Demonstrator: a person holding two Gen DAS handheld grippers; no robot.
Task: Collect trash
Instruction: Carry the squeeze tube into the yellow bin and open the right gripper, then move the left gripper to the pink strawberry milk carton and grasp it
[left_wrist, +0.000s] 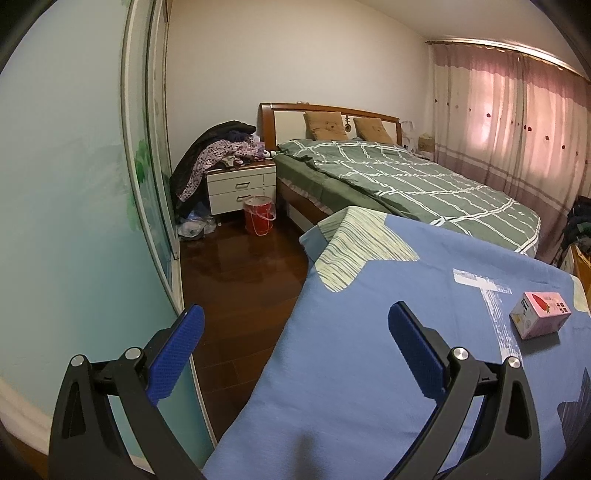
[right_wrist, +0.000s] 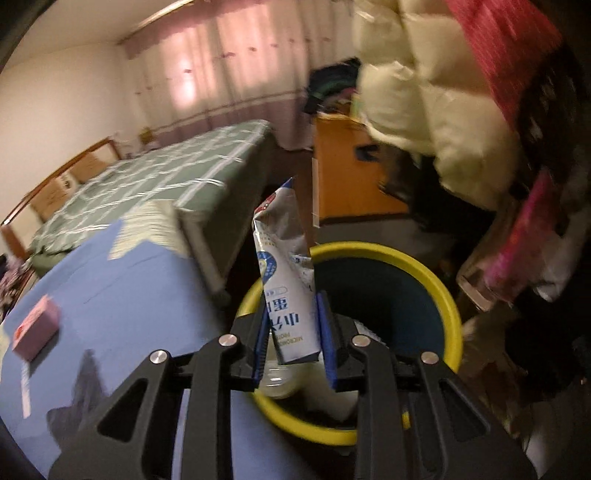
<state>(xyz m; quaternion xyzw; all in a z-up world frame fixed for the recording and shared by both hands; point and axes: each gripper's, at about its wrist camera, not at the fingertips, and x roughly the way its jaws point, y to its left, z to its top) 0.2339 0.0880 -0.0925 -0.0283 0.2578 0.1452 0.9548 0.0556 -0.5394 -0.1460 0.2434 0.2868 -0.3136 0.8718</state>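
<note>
My right gripper (right_wrist: 293, 314) is shut on a white and silver milk pouch (right_wrist: 286, 273) and holds it upright above a dark bin with a yellow rim (right_wrist: 448, 299). A clear container (right_wrist: 275, 380) lies inside the bin. My left gripper (left_wrist: 295, 332) is open and empty above the edge of a blue-covered surface (left_wrist: 351, 350). A pink carton (left_wrist: 540, 314) lies on that blue cover to the right of the left gripper. The carton also shows in the right wrist view (right_wrist: 37, 328), far left.
A bed with a green checked cover (left_wrist: 406, 177) stands behind the blue surface. A white nightstand (left_wrist: 240, 188) piled with clothes and a red bucket (left_wrist: 259, 215) stand beside the bed. A sliding wardrobe door (left_wrist: 74, 184) is at left. Piled clothes (right_wrist: 461, 110) hang beside the bin.
</note>
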